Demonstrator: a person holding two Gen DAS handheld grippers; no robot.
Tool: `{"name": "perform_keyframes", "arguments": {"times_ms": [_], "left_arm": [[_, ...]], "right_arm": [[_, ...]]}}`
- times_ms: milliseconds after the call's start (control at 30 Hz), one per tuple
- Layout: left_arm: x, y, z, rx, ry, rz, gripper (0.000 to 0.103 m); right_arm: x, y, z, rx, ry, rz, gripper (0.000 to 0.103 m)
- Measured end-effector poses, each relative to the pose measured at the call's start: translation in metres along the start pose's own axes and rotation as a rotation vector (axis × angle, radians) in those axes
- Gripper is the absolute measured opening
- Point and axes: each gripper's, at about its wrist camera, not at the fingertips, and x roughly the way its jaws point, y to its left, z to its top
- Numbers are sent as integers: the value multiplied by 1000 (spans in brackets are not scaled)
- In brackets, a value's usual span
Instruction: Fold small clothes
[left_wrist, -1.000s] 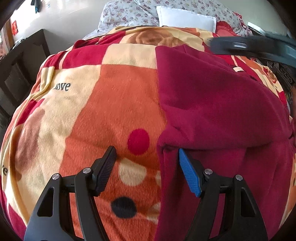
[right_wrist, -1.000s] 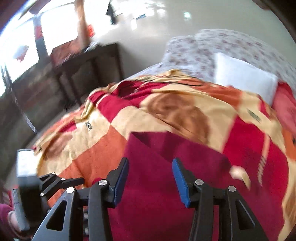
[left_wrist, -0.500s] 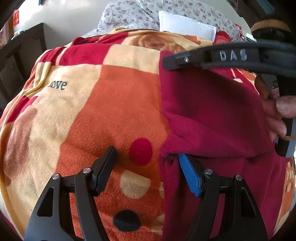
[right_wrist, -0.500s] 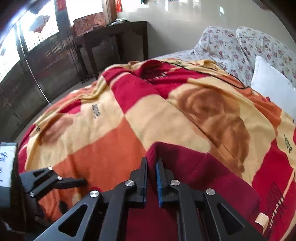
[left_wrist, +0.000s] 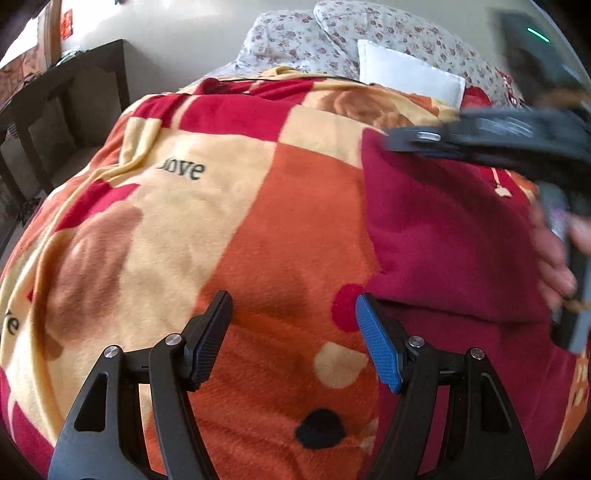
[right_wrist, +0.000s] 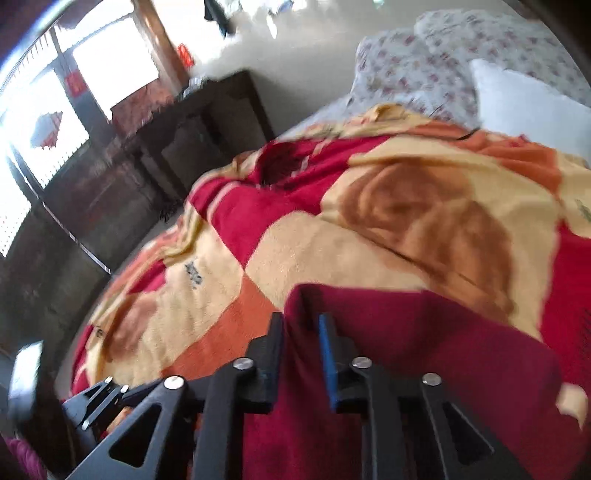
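Left tool gaping over blanket; right tool opening, maroon garment corner between fingers, unpinched.

Both wrist views look steeply down, close over the blanket, sharing the maroon garment.
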Motion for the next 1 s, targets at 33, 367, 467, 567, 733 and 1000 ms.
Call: {"name": "perform_keyframes", "arguments": {"times_ms": [33, 367, 467, 567, 733, 1000], "left_arm": [[-3, 1, 2, -9, -10, -5, 70], [-5, -42, 22, 76, -57, -51, 71], [6, -62, 22, 123, -38, -60, 71], [29, -78, 20, 172, 24, -33, 71], [38, -85, 15, 192, 60, -5, 71], [0, -119, 23, 270, -13, -32, 71]], "right_arm": [[-20, -2, -9, 2, -28, -16, 21], [-141, -66, -134, 173, -93, -374, 22], [-160, -89, -161, 245, -86, -456, 22], [-162, -113, -179, 318, -59, -489, 22], [-171, -120, -185, 368, -92, -443, 22], [-206, -136, -202, 445, -117, -451, 23]]}}
